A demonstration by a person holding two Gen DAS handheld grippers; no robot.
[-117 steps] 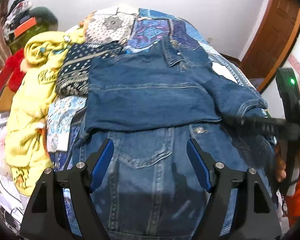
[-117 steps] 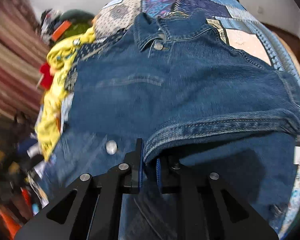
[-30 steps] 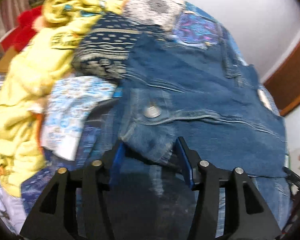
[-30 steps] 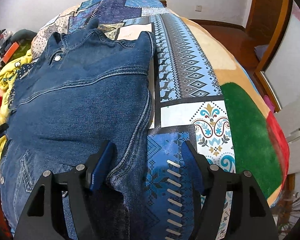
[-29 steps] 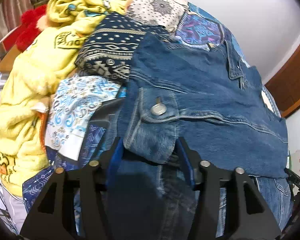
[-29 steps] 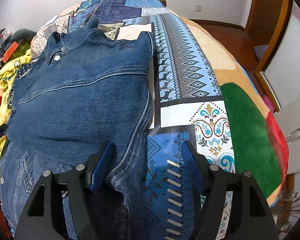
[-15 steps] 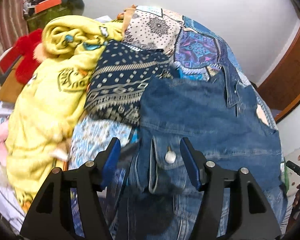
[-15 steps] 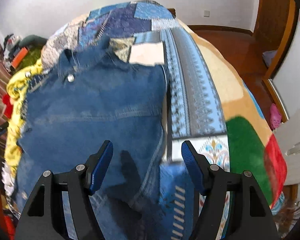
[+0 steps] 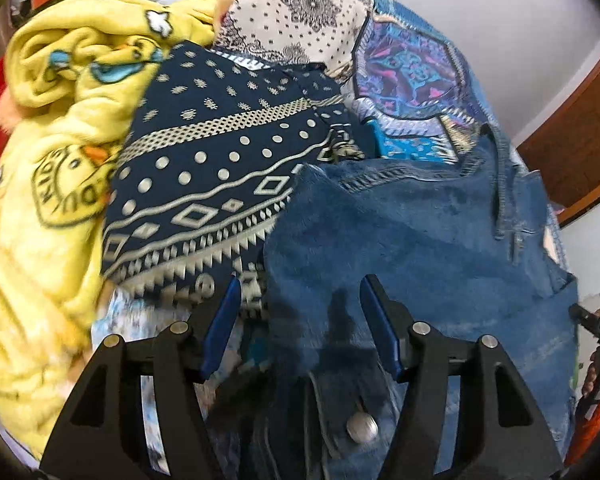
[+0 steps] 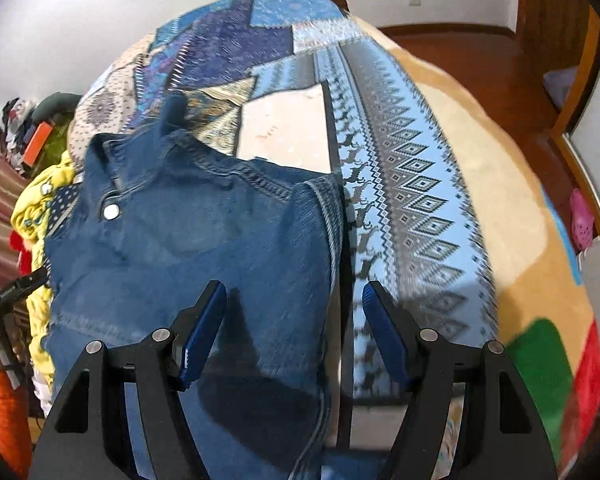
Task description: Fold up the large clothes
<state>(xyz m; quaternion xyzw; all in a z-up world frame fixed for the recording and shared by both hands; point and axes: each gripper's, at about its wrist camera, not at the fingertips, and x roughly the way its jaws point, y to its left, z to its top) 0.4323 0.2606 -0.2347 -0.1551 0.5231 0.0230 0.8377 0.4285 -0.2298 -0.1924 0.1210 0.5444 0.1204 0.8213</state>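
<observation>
Both tools have let go and lifted, so the left tool (image 9: 300, 332) and right tool (image 10: 294, 332) hang released over the denim jacket (image 10: 204, 248), which lies on the bed (image 10: 480, 184) with its collar toward upper frame, each tool above one side edge.

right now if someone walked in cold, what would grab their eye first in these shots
The blue denim jacket lying on the patchwork bedspread dominates both views, with both grippers open above it: the left gripper over its left edge, the right gripper over its right edge. Next comes the bright yellow cartoon blanket heaped to the jacket's left.
</observation>
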